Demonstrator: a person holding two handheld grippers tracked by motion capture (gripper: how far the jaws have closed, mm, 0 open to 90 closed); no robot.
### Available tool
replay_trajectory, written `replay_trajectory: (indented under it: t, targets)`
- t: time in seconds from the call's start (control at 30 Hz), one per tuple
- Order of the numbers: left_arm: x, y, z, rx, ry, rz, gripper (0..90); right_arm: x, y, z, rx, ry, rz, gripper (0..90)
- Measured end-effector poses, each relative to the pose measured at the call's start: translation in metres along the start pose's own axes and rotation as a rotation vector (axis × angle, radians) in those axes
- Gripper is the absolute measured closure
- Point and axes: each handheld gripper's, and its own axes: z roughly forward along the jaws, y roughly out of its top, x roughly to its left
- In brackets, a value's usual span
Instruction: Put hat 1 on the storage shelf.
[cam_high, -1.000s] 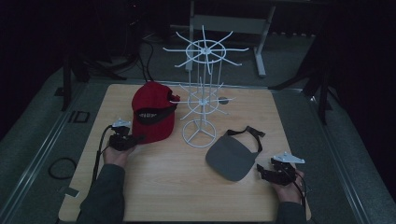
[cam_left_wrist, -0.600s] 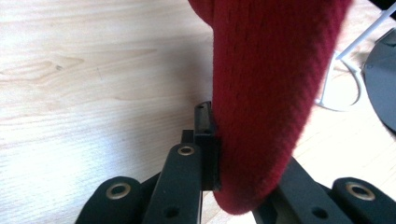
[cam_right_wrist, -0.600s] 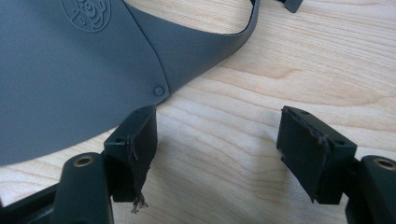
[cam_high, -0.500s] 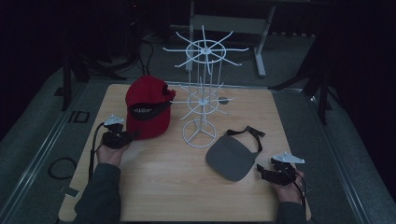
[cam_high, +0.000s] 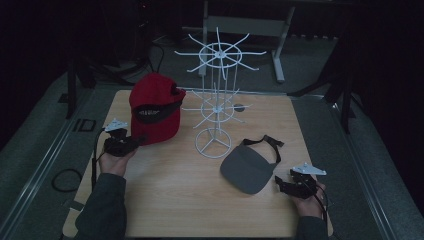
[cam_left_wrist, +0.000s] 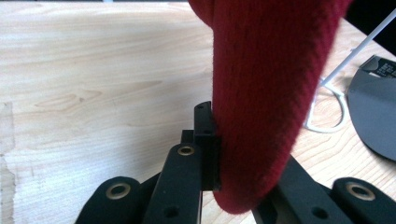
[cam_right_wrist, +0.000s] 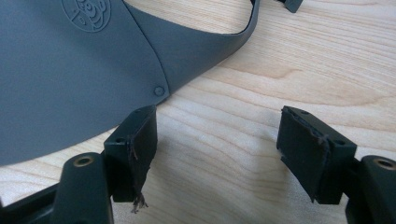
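Observation:
A red cap (cam_high: 155, 107) hangs lifted off the wooden table (cam_high: 175, 195), tilted, at the left. My left gripper (cam_high: 134, 142) is shut on its lower edge; in the left gripper view the red fabric (cam_left_wrist: 266, 93) is pinched between the black jaws. A white wire display rack (cam_high: 217, 100) stands at the table's middle. Lying flat to the rack's right is a grey visor (cam_high: 248, 169) with a black strap. My right gripper (cam_high: 282, 184) rests open on the table beside the visor's edge; between its spread pads there is bare wood, with the visor (cam_right_wrist: 70, 70) just beyond the left pad.
Cables trail from both grippers. A dark floor with metal stand legs (cam_high: 277, 55) surrounds the table. Bare wood lies between the two hands at the front of the table.
My left gripper has risen with the red cap, which has come up off the table and tilted more upright. The right gripper and the visor have stayed put.

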Motion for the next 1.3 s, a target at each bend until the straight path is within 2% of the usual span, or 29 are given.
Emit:
replay_trajectory:
  t: [0.5, 1.3]
  targets:
    - [-0.004, 0.018, -0.017, -0.054, 0.010, 0.014, 86.1, 0.000, 0.000, 0.000, 0.000, 0.000, 0.000, 28.9]
    - [-0.008, 0.036, -0.027, -0.097, 0.015, 0.036, 86.1, 0.000, 0.000, 0.000, 0.000, 0.000, 0.001, 28.9]
